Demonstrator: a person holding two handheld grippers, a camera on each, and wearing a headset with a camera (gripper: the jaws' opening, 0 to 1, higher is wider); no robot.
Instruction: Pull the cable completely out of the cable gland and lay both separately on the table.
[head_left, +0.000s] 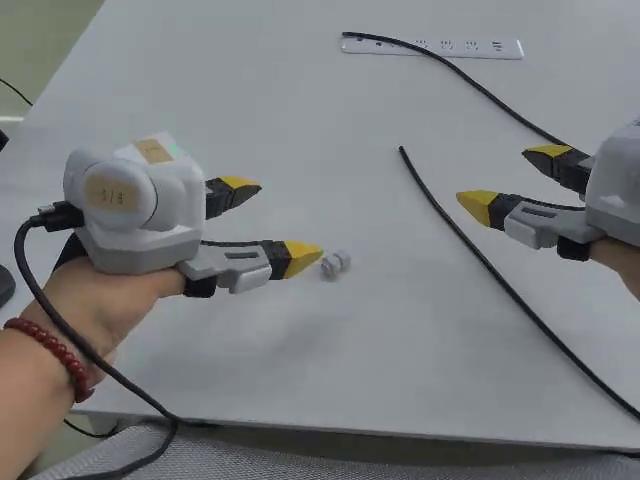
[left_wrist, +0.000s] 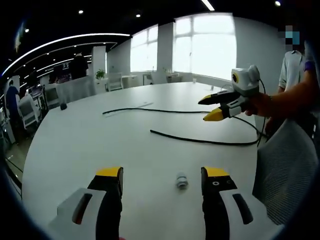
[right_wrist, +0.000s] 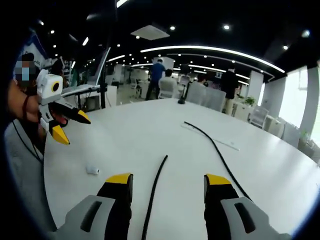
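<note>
cable out of cable gland, both lying on table
Left gripper open, empty, cable gland just off its near jaw tip. Right gripper open, empty, cable passing beneath it.

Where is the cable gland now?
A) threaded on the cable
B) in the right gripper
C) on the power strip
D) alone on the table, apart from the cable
D: the cable gland lies on the table, with bare surface between it and the cable.
</note>
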